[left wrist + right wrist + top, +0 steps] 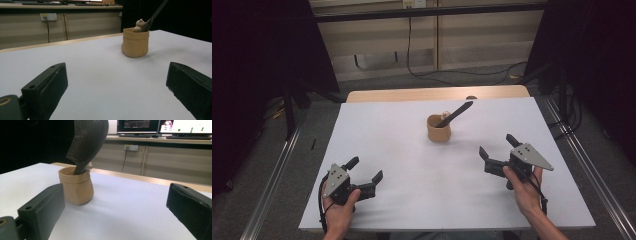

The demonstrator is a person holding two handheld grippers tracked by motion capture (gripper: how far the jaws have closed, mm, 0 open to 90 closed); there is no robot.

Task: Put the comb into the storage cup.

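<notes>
While both hands rest near the front edge of the white table (412, 165), the tan pouch (439, 128) stands upright toward the middle back, well apart from both. A dark comb (455, 113) leans out of it, tilted to the right in the high view, beside a small pale figure (139, 24). The left gripper (364, 176) and the right gripper (498, 147) each have jaws spread wide, holding nothing.

White table (412, 165) on grey floor (277, 150); wall socket (48, 16); cable (409, 45); monitors (136, 126) behind.
</notes>
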